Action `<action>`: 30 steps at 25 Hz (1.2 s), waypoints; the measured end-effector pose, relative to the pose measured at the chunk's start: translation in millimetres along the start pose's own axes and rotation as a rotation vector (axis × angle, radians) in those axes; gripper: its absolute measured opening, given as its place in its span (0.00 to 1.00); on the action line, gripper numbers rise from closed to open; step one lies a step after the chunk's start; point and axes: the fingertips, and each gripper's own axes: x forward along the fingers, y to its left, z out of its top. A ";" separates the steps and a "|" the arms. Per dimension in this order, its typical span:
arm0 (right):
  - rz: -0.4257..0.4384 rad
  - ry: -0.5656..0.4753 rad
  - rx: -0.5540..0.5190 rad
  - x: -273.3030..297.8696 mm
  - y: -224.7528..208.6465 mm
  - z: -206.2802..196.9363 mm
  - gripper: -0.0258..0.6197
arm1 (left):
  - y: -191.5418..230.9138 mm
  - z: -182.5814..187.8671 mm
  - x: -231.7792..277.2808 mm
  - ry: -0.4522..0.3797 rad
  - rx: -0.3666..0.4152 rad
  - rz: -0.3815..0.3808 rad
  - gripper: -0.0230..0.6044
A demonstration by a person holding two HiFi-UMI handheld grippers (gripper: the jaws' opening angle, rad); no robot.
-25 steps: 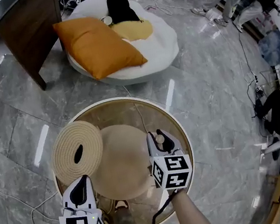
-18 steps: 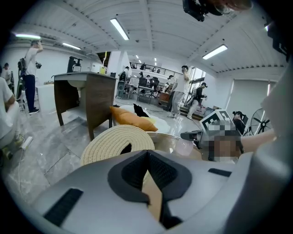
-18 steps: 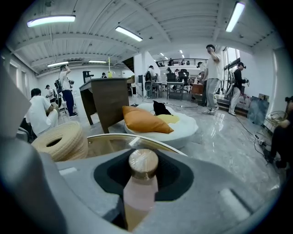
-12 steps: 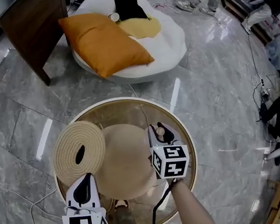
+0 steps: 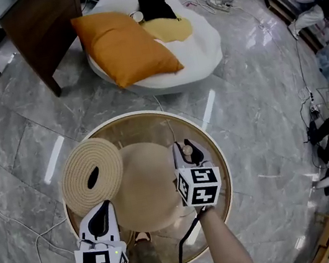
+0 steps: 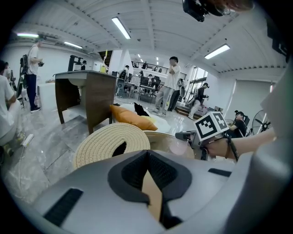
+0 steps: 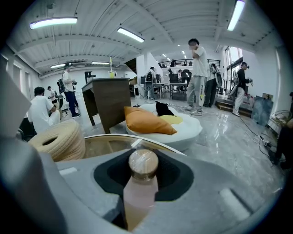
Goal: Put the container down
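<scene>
– Pink container (image 7: 139, 187) with a pale wooden-looking cap (image 7: 143, 163): where is it located?
– Between the jaws of the right gripper (image 7: 143, 161). Both pads press on its body, and the cap stands just above the jaw tips. In the head view the right gripper (image 5: 186, 149) sits right of centre, over the right part of the round glass table (image 5: 217, 150). Whether the container's base touches the glass cannot be determined.
– Left gripper (image 6: 147, 154) status?
– Jaws together at the tips, nothing clamped. In the head view it sits at lower left (image 5: 104, 209), over the table's lower-left part.
– Surrounding items?
– A round tan mat (image 5: 140, 192) lies at table centre, between the two grippers. A coiled rope ring (image 5: 90, 175) lies on the table's left side, against the mat's left edge. At upper centre, beyond the table, a white floor cushion (image 5: 200, 49) bears an orange pillow (image 5: 124, 46). A dark wooden desk (image 5: 39, 30) stands at upper left.
</scene>
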 end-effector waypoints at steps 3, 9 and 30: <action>0.001 -0.003 -0.002 -2.2 0.5 -1.6 0.23 | -3.5 -1.4 0.8 0.003 0.006 -0.003 0.02; -0.006 -0.008 -0.035 -2.4 4.0 -3.9 0.23 | -8.9 -3.8 2.1 0.009 0.012 -0.012 0.02; -0.042 -0.008 -0.102 -6.4 7.3 1.7 0.27 | -6.6 -13.4 -18.9 0.023 0.012 -0.026 0.02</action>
